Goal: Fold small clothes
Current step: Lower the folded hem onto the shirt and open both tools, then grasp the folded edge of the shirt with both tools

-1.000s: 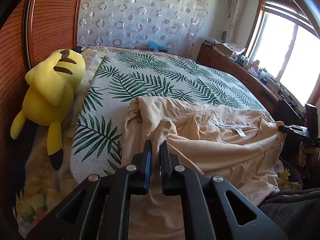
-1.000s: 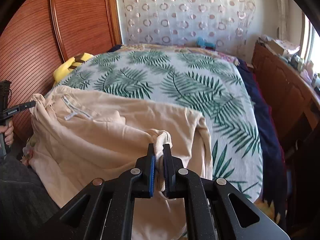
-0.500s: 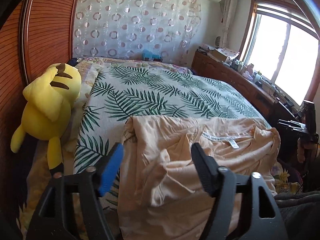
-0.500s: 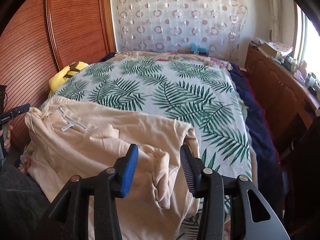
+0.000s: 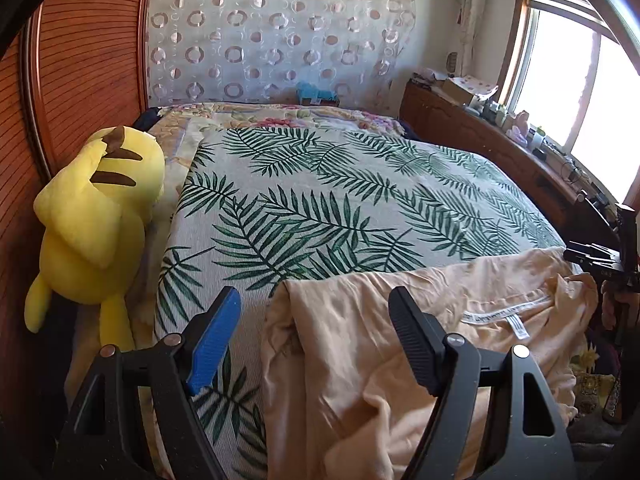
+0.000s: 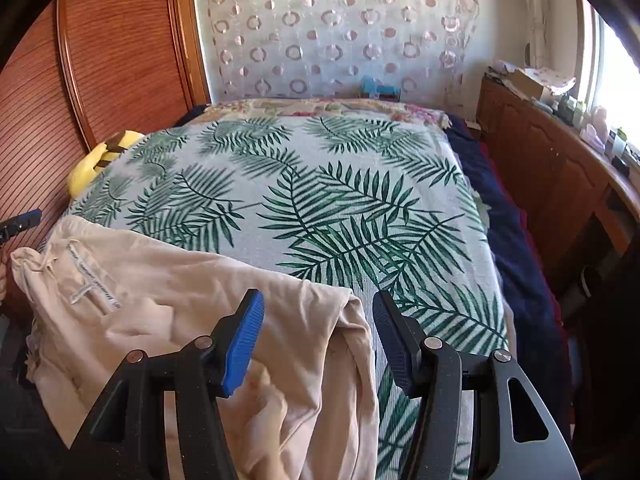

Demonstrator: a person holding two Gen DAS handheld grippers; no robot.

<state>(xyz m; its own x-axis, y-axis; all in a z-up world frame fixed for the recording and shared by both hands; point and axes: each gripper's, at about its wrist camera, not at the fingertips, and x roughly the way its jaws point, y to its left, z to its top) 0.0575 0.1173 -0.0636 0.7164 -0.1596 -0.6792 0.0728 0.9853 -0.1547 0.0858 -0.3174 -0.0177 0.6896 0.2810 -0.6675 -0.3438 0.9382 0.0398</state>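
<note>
Both tools have let go since a second ago, when each was pinched on the cloth: my left tool [image 5: 314, 334] now stands wide with nothing pressed between its pads, and my right tool [image 6: 318, 334] is opening, the fabric loose under it. That beige garment [image 5: 400, 360] lies rumpled across the near edge of the bed [image 5: 320, 184], label up. I judge one laying-down step finished; next I must pick fresh edges to fold across.

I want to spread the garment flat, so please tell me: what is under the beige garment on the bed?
The beige garment lies on the leaf-print bedspread, which shows all around its far edge. Whatever sits directly beneath the cloth is covered, and its near part hangs over the bed edge, out of sight.
</note>
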